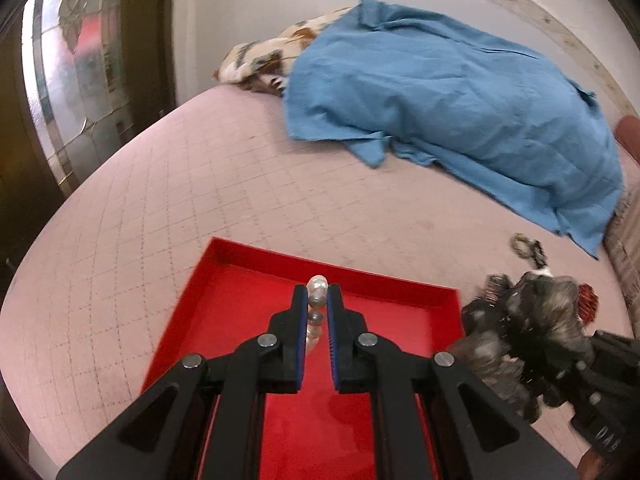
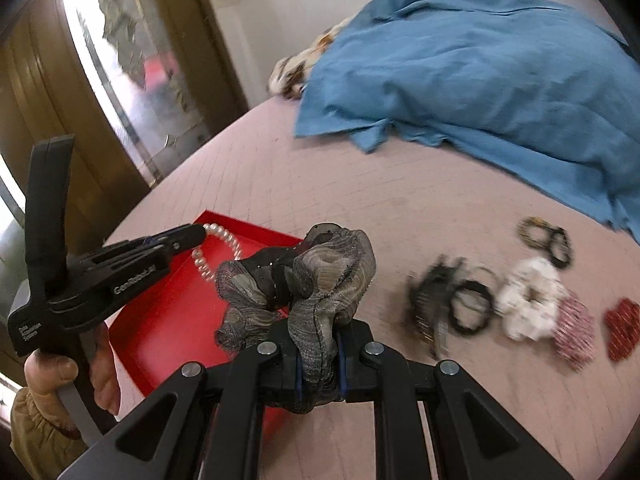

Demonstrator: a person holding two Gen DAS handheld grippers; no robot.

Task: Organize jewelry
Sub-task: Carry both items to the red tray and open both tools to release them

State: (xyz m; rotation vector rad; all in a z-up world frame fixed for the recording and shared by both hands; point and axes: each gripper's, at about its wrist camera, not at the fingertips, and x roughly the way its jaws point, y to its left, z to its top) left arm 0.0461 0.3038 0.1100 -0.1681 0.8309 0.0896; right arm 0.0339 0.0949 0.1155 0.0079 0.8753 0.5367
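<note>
- Red cardboard tray [image 2: 160, 320] lies on the pink quilted bed [image 1: 200, 180], directly beneath the left hand-held gripper [image 1: 318, 300], whose jaws are nearly shut on a pearl bracelet [image 2: 218, 250] dangling over the tray.
- The right hand-held gripper [image 2: 320, 364], clamped on a grey scrunchie [image 2: 304, 280], hangs beside the tray's right edge; the tray lies to its left.
- Other scrunchies [image 2: 532, 300] and hair ties [image 2: 472, 308] wait farther right.

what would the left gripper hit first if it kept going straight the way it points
Most likely the floor of the red tray. The left gripper, shut on the pearl bracelet, points down over the tray's far half. Depth is unclear, so it might meet the tray's far wall instead.
</note>
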